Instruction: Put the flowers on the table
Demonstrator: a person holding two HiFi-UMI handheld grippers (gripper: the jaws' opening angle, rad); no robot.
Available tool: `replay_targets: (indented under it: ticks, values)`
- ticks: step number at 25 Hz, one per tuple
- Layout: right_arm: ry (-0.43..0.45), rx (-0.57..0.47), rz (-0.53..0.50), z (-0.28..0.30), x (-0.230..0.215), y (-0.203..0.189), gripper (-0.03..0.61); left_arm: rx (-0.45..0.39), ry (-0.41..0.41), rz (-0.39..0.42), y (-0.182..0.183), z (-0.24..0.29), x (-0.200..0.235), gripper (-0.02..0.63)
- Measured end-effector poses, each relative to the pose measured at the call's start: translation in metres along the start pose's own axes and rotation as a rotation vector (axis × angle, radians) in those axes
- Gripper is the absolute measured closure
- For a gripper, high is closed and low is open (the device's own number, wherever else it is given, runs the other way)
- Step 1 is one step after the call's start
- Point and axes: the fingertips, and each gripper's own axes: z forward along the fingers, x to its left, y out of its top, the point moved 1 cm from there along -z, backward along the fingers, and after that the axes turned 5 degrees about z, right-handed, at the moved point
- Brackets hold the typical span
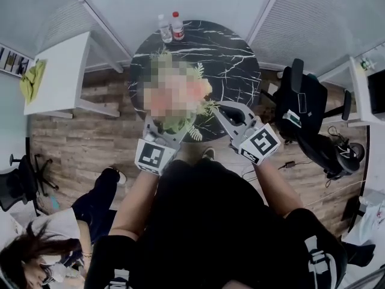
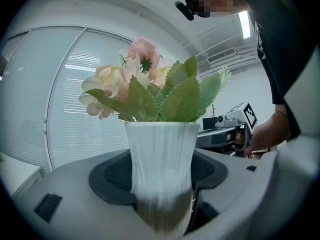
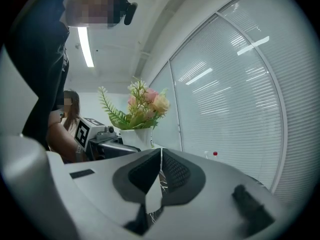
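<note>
A white ribbed vase with pink and cream flowers and green leaves stands upright between the jaws of my left gripper, which is shut on it. In the head view the bouquet is partly blurred and hangs over the near edge of the round black marble table, with the left gripper under it. My right gripper is beside it on the right, jaws shut with nothing between them. From the right gripper view the vase shows to the left.
Two bottles stand at the table's far edge. A white side table is at left, a black office chair at right. A person sits on the floor at lower left. Windows with blinds surround the table.
</note>
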Motion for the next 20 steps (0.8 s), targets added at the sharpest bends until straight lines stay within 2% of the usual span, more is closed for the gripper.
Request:
replay_targets:
  ticks: [8, 20]
  values:
    - [-0.045, 0.011, 0.031, 0.011, -0.033, -0.01, 0.557, 0.002, -0.032, 0.009, -0.012, 0.033, 0.016, 0.282]
    - [-0.228, -0.013, 0.08, 0.06, -0.102, -0.021, 0.557, -0.001, -0.175, 0.009, -0.04, 0.109, 0.068, 0.282]
